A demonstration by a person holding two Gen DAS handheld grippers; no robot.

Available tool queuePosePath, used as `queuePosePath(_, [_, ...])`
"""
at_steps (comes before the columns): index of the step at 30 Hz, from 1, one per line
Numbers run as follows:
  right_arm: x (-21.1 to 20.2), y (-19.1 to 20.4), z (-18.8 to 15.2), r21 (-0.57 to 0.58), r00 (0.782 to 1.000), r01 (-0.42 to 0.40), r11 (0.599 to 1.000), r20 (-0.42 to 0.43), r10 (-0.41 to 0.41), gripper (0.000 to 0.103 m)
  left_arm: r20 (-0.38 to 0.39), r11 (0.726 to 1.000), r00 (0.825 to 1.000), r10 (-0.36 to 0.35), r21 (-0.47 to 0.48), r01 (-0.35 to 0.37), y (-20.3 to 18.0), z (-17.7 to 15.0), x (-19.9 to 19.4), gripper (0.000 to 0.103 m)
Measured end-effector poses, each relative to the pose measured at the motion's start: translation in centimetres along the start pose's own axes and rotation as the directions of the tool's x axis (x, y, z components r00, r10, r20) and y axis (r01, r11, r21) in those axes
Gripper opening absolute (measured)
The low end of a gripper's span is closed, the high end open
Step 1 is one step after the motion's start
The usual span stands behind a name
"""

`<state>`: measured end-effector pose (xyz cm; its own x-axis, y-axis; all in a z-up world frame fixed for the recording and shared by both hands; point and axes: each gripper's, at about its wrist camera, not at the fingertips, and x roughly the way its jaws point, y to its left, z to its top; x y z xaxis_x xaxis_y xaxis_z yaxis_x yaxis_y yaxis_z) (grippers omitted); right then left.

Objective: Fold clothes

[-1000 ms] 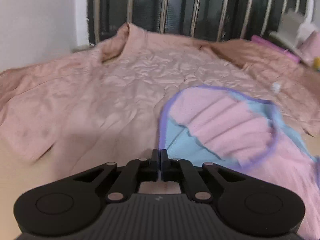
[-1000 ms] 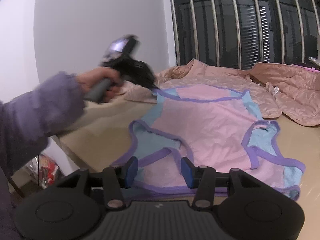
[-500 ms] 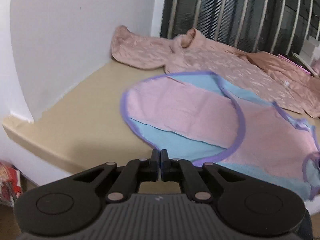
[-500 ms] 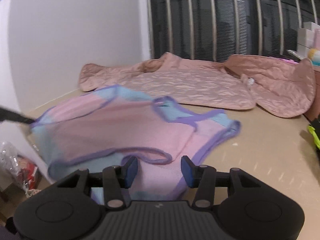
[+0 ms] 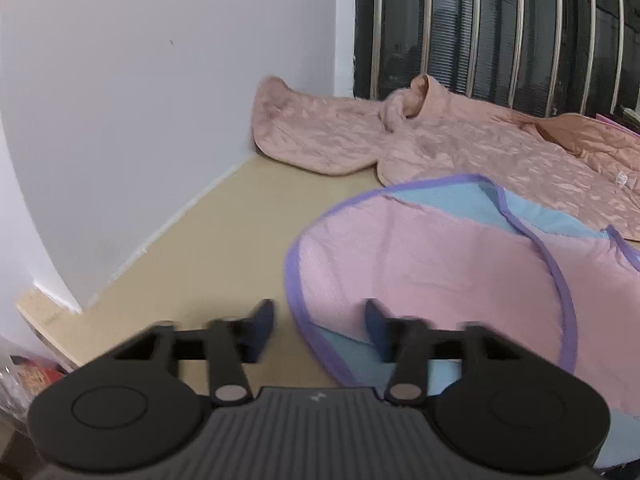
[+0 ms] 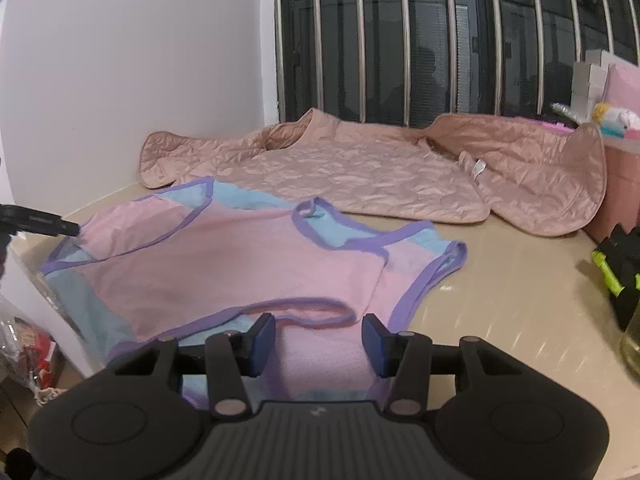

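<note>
A pink and light-blue sleeveless top with purple trim (image 6: 256,264) lies flat on the beige tabletop (image 6: 520,300); it also shows in the left wrist view (image 5: 432,264). My left gripper (image 5: 319,330) is open and empty, its jaws either side of the top's purple-edged left hem. The tip of that gripper (image 6: 40,222) shows at the left edge of the right wrist view, beside the top's corner. My right gripper (image 6: 319,344) is open and empty, low over the top's near edge.
A quilted pink jacket (image 6: 360,168) lies spread behind the top, along the barred window (image 6: 440,40). A white wall (image 5: 140,120) bounds the left side. A pink box and toys (image 6: 616,128) stand at right, with a black-and-green tool (image 6: 620,272).
My left gripper has opened and let go of the top's hem after pulling it leftward. The top now lies flat. My right gripper stayed open and shifted slightly.
</note>
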<state>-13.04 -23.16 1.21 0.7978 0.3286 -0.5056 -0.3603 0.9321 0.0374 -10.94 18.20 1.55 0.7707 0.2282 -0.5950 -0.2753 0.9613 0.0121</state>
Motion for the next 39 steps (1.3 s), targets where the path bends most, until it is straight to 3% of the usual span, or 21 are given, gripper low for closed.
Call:
queuePosePath(1, [0.0,-0.1,0.0,0.002,1.000,0.008,1.000,-0.002,-0.008,0.045,0.007,1.000,1.000,-0.001,0.012,0.001,-0.3,-0.2,-0.3,0.010])
queuePosePath(2, [0.1,-0.3,0.0,0.005,1.000,0.017,1.000,-0.005,-0.016,0.045,0.012,1.000,1.000,-0.002,0.024,0.001,-0.6,-0.3,-0.5,0.007])
queuePosePath(5, [0.2,-0.7,0.0,0.011,0.999,0.041,0.999,-0.012,-0.041,0.043,0.011,0.999,1.000,0.005,0.049,-0.006,-1.1,-1.5,-1.6,0.007])
queuePosePath(7, [0.3,-1.0,0.0,0.016,0.998,0.058,0.998,-0.017,-0.058,0.033,0.002,0.998,1.000,0.004,0.055,-0.004,-1.1,-2.1,-2.5,0.007])
queuePosePath(9, [0.4,-1.2,0.0,0.020,0.997,0.074,0.997,-0.022,-0.074,0.033,-0.009,0.999,1.000,-0.010,0.042,0.011,-1.1,-2.6,-3.5,0.008])
queuePosePath(11, [0.5,-2.0,0.2,0.040,0.996,0.084,0.996,-0.025,-0.083,0.033,-0.020,0.999,0.999,-0.034,0.032,0.035,-1.3,-2.7,-4.5,0.010])
queuePosePath(14, [0.4,-2.3,1.1,0.042,0.995,0.095,0.995,-0.030,-0.094,0.033,0.041,0.997,0.997,-0.071,0.020,0.071,-1.3,-1.0,-6.2,0.021])
queuePosePath(16, [0.0,-2.4,2.3,0.058,0.998,0.068,0.996,-0.007,-0.068,0.035,0.079,0.988,0.985,-0.152,0.037,0.150,-1.8,1.3,-6.6,0.043])
queuePosePath(18, [-0.2,-2.6,4.4,0.080,0.999,0.014,0.997,0.028,-0.017,0.039,0.063,0.965,0.966,-0.250,0.102,0.243,-3.4,3.7,-5.4,0.045])
queuePosePath(19, [0.1,-2.5,5.6,0.090,0.999,-0.005,0.996,0.034,0.002,0.047,0.049,0.952,0.959,-0.280,0.142,0.271,-4.8,4.7,-4.5,0.045])
queuePosePath(22, [3.3,-2.4,8.9,0.098,0.998,-0.055,0.994,0.014,0.054,0.048,-0.006,0.910,0.941,-0.338,0.254,0.328,-10.1,6.2,-1.2,0.045])
queuePosePath(24, [6.0,-2.3,10.7,0.110,0.996,-0.085,0.990,-0.015,0.087,0.048,-0.043,0.892,0.932,-0.359,0.276,0.357,-12.5,6.3,1.0,0.045])
queuePosePath(27, [11.0,-1.4,12.6,0.108,0.989,-0.105,0.989,-0.097,0.116,0.047,-0.088,0.889,0.933,-0.349,0.286,0.359,-15.2,6.2,4.0,0.031])
queuePosePath(28, [12.4,-1.0,12.9,0.090,0.987,-0.090,0.992,-0.121,0.101,0.047,-0.090,0.894,0.935,-0.343,0.276,0.354,-15.4,6.1,4.7,0.022])
queuePosePath(30, [14.9,0.3,13.0,0.033,0.982,-0.054,0.998,-0.179,0.059,0.046,-0.105,0.902,0.932,-0.348,0.233,0.363,-15.1,5.8,5.4,0.017])
queuePosePath(32, [16.8,0.9,12.5,0.012,0.974,-0.031,0.999,-0.222,0.033,0.023,-0.121,0.906,0.927,-0.354,0.201,0.372,-14.7,5.5,6.3,0.017])
queuePosePath(33, [17.1,0.9,12.4,0.008,0.976,-0.022,1.000,-0.218,0.023,0.005,-0.125,0.908,0.928,-0.351,0.197,0.370,-14.4,5.2,6.5,0.017])
queuePosePath(37, [16.5,-0.4,12.5,0.070,0.986,0.002,0.998,-0.165,0.009,0.004,-0.118,0.908,0.923,-0.366,0.172,0.382,-13.7,5.1,6.8,0.018])
queuePosePath(39, [16.8,-1.4,12.3,0.114,0.983,-0.008,0.993,-0.179,0.028,0.005,-0.114,0.911,0.925,-0.362,0.166,0.377,-13.7,5.2,6.8,0.018])
